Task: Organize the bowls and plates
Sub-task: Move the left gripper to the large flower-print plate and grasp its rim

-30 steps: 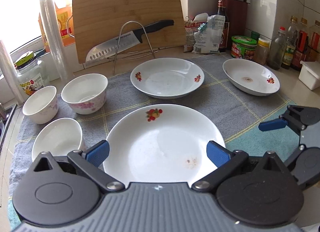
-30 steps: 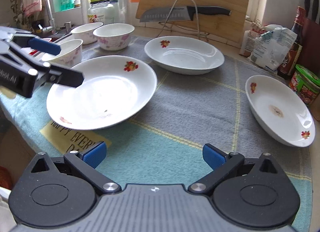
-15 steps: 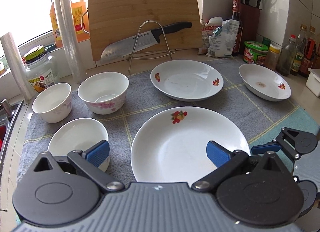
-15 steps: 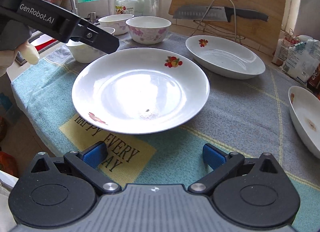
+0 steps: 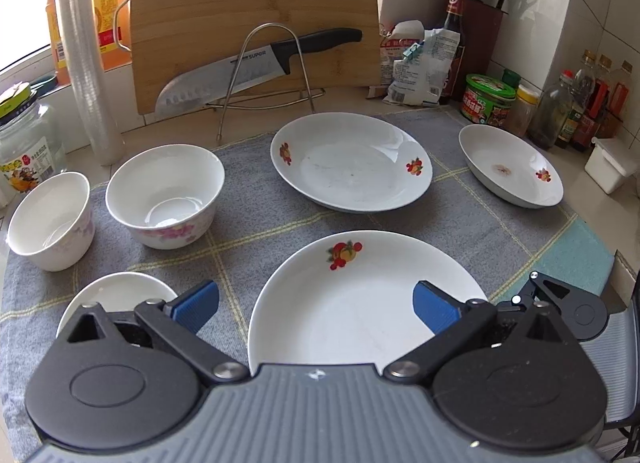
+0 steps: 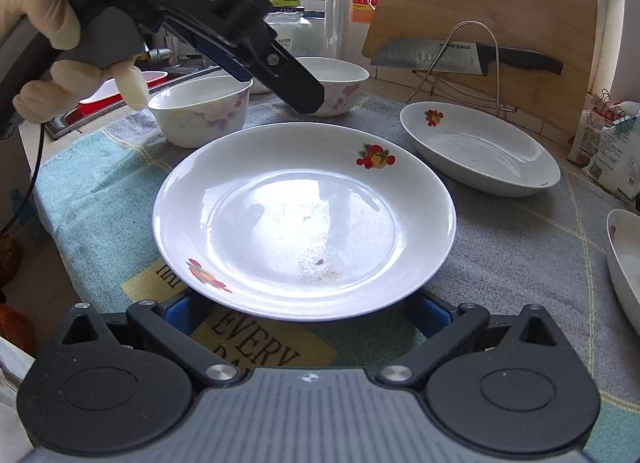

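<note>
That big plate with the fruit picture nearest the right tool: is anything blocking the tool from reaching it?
Nothing visible does. The right tool is open, its blue pads tucked under the big plate's near rim. The left tool hovers open above the plate's left side, not between them.

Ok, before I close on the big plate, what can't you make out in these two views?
- Right gripper pads: right wrist view, tucked under the big plate rim; contact unclear.
- Near bowl: left wrist view, half hidden by the left gripper.
- Right plate: right wrist view, cut off by the edge.
- Bottle labels: left wrist view, too small.
</note>
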The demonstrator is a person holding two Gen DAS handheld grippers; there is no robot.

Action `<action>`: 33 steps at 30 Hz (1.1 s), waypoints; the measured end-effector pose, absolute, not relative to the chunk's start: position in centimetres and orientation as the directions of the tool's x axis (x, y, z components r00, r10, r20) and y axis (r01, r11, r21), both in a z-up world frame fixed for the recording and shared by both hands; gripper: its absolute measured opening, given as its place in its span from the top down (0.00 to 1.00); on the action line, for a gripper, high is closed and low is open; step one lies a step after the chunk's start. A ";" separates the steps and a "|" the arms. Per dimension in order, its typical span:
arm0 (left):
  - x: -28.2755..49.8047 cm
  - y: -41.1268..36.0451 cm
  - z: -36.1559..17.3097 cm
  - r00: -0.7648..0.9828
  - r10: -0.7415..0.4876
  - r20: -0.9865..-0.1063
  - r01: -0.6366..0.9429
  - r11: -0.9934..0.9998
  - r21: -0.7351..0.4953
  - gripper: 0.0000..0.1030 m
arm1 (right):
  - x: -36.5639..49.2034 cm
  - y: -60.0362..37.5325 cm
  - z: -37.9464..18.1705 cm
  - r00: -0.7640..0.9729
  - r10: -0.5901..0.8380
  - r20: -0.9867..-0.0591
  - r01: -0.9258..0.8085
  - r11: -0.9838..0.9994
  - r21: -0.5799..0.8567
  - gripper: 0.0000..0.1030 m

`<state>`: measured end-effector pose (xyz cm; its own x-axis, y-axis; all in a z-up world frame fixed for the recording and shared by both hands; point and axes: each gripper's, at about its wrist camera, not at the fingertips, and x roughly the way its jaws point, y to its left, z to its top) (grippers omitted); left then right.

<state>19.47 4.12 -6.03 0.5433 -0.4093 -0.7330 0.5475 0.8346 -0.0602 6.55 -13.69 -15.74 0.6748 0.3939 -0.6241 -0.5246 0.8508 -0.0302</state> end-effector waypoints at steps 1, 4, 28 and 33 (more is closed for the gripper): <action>20.0 3.9 -6.2 0.530 -0.419 -0.737 0.562 0.825 -0.065 0.01 | 6.5 -13.7 -15.8 0.680 0.396 -0.617 -0.523 0.852 -0.031 0.00; 21.4 3.0 -6.7 0.487 -0.418 -0.767 0.591 0.804 -0.064 0.01 | 6.3 -13.8 -15.9 0.691 0.399 -0.602 -0.520 0.853 -0.032 0.00; 26.2 1.3 -10.3 0.177 -0.385 -0.906 0.697 0.699 -0.161 0.17 | 5.5 -13.9 -16.2 0.724 0.391 -0.568 -0.495 0.868 -0.033 0.00; 26.4 1.2 -10.5 0.151 -0.385 -0.910 0.716 0.678 -0.168 0.20 | 5.8 -13.6 -16.1 0.716 0.394 -0.576 -0.503 0.864 -0.035 0.00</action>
